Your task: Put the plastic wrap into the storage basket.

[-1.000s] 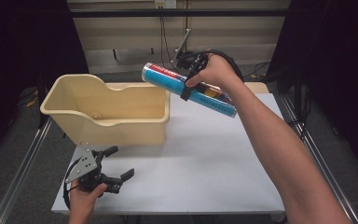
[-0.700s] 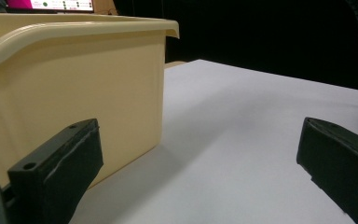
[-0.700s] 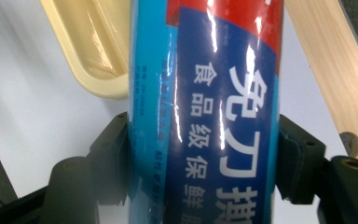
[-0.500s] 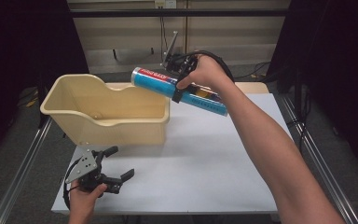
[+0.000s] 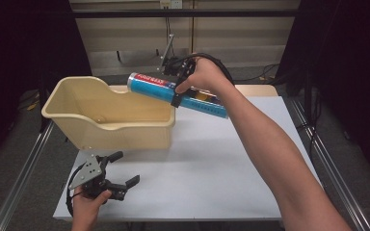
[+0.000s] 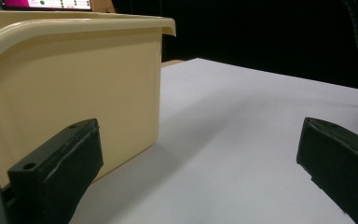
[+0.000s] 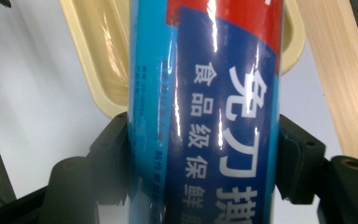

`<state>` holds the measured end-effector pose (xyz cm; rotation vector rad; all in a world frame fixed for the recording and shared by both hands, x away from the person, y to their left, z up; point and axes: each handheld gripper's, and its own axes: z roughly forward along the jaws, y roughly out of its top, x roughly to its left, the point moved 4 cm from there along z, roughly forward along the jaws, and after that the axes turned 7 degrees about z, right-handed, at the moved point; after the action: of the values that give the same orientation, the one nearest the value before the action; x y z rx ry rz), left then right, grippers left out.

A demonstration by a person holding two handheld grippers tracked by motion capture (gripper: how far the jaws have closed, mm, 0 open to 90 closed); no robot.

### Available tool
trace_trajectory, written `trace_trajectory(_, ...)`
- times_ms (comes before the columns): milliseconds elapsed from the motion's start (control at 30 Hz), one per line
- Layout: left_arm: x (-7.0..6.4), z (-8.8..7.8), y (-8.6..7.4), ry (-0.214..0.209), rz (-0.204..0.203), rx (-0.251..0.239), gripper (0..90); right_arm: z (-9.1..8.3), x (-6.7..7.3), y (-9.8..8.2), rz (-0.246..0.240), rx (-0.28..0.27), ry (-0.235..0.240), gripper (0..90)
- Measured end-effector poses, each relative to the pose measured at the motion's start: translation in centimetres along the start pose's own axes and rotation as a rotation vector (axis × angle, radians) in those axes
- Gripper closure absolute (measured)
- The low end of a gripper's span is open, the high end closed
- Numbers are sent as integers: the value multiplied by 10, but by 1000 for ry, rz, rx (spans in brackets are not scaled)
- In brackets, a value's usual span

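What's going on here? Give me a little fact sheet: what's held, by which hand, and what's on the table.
held item: blue tube with a red band and white print
held by: right gripper, jaws clamped on its sides
tube position: tilted, one end over the bin's rim
container: beige plastic bin on the white table
left gripper: open, holds nothing, low near the table's front edge beside the bin

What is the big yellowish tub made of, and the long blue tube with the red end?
The cream-yellow tub looks like smooth moulded plastic: one even colour, rounded rolled rim, soft sheen. The long blue tube seems wrapped in glossy plastic film or coated card: bright streaks of light run along its printed white characters. What lies under the wrap I cannot tell.
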<state>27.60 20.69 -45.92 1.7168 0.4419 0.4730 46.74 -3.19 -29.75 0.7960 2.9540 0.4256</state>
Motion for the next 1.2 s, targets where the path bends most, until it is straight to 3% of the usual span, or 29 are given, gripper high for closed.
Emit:
trace_trajectory(633, -1, -2, -1, -1, -4, 2, 0, 21, 8, 22, -80, 10, 23, 325)
trace_trajectory(1200, -1, -2, -1, 2, -2, 1, 0, 27, 6, 28, -101, 4, 25, 325)
